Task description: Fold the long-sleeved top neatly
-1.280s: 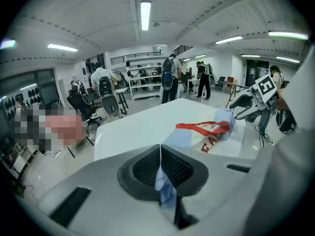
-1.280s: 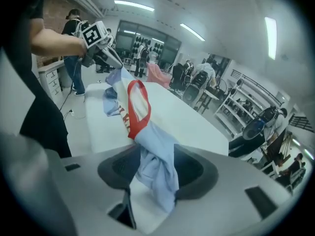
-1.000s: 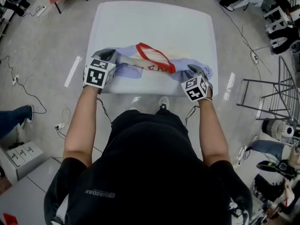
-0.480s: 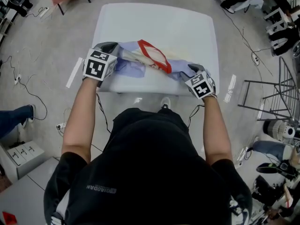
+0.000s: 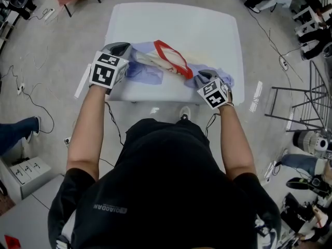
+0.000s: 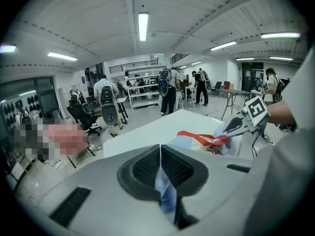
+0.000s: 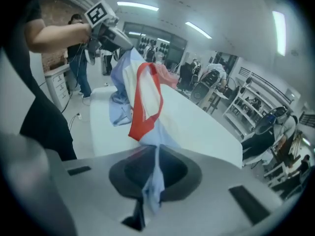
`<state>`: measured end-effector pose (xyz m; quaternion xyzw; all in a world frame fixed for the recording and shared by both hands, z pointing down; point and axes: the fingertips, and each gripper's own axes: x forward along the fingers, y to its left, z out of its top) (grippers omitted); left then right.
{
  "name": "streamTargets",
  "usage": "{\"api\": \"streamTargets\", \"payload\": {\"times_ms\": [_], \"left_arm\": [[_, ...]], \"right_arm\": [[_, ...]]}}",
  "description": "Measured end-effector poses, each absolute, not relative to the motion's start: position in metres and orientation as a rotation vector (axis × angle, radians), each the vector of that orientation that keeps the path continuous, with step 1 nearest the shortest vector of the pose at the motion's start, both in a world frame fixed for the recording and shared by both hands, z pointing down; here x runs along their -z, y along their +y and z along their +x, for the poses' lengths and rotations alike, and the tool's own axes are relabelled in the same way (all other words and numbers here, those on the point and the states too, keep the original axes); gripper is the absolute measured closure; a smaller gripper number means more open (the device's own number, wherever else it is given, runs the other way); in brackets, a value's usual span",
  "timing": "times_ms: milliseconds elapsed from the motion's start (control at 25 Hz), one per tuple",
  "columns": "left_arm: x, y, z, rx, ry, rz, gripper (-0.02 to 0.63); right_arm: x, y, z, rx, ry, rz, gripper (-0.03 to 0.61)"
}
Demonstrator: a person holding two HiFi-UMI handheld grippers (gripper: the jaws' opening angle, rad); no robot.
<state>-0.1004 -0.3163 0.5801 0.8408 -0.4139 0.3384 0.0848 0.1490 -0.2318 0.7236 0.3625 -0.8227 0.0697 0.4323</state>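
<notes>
in the head view a person stands at the near edge of a white table (image 5: 171,22) with a tool in each hand. the long-sleeved top (image 5: 148,70), pale blue with a red neckband (image 5: 175,62), is bunched along that near edge and spans the space between the two tools. the left gripper (image 5: 120,49) is at the cloth's left end, over the table's left side. the right gripper (image 5: 202,77) is at the cloth's right end, close to the front edge. in the left gripper view the left gripper's (image 6: 160,163) jaws are pressed together, with a thin fold of the pale blue cloth pinched between the pads and trailing out below them. beyond it the rest of the top lies heaped on the table, neckband uppermost, and the right gripper sits at the far end of the heap. people, office chairs (image 6: 109,113) and shelves (image 6: 142,93) fill the room behind. in the right gripper view the right gripper's (image 7: 156,167) jaws have just been closing. they now clamp a narrow strip of the blue cloth, whose loose end hangs out behind the pads. from there the top rises to the left gripper, which is held high at the upper left, and the red neckband droops in a loop above the table.
</notes>
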Motion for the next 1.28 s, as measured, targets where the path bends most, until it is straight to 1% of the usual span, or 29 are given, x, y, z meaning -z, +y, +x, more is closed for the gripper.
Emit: {"api": "streamTargets", "payload": {"times_ms": [40,240,360,520,800,1000,1200,1280], "left_arm": [[-0.578,-0.317,-0.102,-1.007,-1.242,2.509,0.603],[-0.567,-0.32,-0.104,-0.957,-1.262,2.532,0.604],[-0.556,-0.326,-0.1,-0.959,-1.266,2.576,0.604],[-0.522,-0.342,-0.094,-0.879,-1.313,2.651,0.604],[-0.412,-0.36,-0.073,-0.807,-1.42,2.842,0.606],[-0.324,-0.365,-0.055,-0.846,-1.577,2.951,0.606],[-0.212,-0.363,-0.07,-0.779,-1.72,2.982,0.606],[-0.19,-0.359,-0.074,-0.738,-1.772,2.973,0.606]], "right_arm": [[-0.717,-0.234,0.153,-0.201,-2.067,0.943,0.566],[-0.678,-0.251,0.195,-0.258,-2.093,1.183,0.566],[-0.626,-0.267,0.212,-0.247,-2.156,1.357,0.566],[-0.552,-0.286,0.223,-0.15,-2.216,1.513,0.566],[-0.429,-0.313,0.258,0.069,-2.249,1.673,0.566],[-0.353,-0.327,0.28,0.27,-2.245,1.676,0.566],[-0.239,-0.325,0.26,0.46,-2.239,1.622,0.566],[-0.216,-0.32,0.257,0.514,-2.255,1.595,0.566]]}}
